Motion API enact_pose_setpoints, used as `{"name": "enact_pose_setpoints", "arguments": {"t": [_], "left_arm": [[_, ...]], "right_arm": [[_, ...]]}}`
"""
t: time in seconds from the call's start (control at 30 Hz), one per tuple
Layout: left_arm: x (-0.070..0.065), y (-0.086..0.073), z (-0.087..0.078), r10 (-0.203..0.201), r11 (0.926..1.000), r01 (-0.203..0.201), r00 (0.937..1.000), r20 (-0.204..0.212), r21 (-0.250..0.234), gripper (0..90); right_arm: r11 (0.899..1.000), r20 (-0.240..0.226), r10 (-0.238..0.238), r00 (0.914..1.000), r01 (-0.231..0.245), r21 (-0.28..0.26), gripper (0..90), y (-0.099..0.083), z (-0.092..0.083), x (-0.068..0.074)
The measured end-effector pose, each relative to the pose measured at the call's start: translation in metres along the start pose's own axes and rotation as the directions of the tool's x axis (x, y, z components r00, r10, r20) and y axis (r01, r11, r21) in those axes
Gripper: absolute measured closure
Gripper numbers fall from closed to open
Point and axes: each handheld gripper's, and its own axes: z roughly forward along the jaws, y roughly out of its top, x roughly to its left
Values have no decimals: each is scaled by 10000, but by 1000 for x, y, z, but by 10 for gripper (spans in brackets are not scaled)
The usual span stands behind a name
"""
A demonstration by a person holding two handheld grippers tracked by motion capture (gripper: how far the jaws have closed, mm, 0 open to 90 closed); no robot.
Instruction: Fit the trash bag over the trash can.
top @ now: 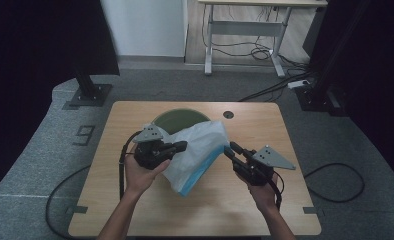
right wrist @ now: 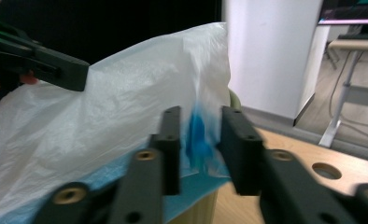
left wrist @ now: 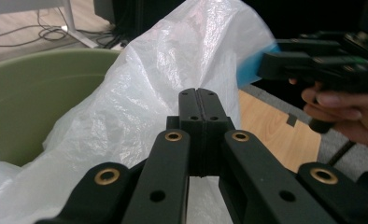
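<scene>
Item: white bag [top: 197, 145] over green bin [top: 177, 119], near bench's [top: 135, 210] far edge. My left claw [top: 181, 146] is pinching its film, jaws closed; my right claw [top: 231, 148] is standing partly open around its blue edge.

Grey carpet [top: 45, 150] surrounds the wooden counter [top: 265, 130]; beyond it, a white wall [top: 145, 25] and a desk [top: 245, 30] over loose cables [top: 255, 50].

left gripper [top: 181, 146] has its jaws pressed together, while right gripper [top: 230, 149] holds its jaws parted.
</scene>
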Motion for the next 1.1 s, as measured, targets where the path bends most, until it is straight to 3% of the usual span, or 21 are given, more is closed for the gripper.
{"name": "enact_pose_setpoints", "arguments": {"t": [0.07,0.23,0.4,0.43,0.67,0.8,1.0,1.03,1.1], "left_arm": [[4,-1,-3,-170,9996,169,9998,-39,-216,900],[11,-2,-6,-481,9981,483,9988,61,-383,900],[14,-4,-9,-597,9972,599,9982,52,-453,900],[14,-4,-10,-630,9969,630,9980,31,-465,900],[15,-3,-10,-634,9971,633,9980,9,-421,900],[15,-3,-10,-641,9970,642,9979,35,-442,900],[15,-4,-9,-706,9965,709,9975,101,-435,900],[17,-5,-10,-747,9961,751,9972,98,-462,900],[19,-6,-12,-797,9956,800,9968,85,-486,900]], "right_arm": [[9998,94,-125,9999,127,-169,587,-2,-4,5],[9995,257,-222,9994,228,-227,576,-11,-14,11],[9997,261,-86,9996,92,-233,596,-20,-20,12],[9993,34,179,9998,-177,-332,610,-22,-20,11],[9996,-49,82,10000,-83,-265,659,-20,-9,13],[9983,-152,475,9988,-480,-328,698,-18,-2,10],[9978,110,613,9981,-610,-261,743,-17,7,10],[9952,122,952,9954,-949,-247,751,-18,9,9],[9959,181,883,9959,-879,-226,755,-18,9,9]]}}
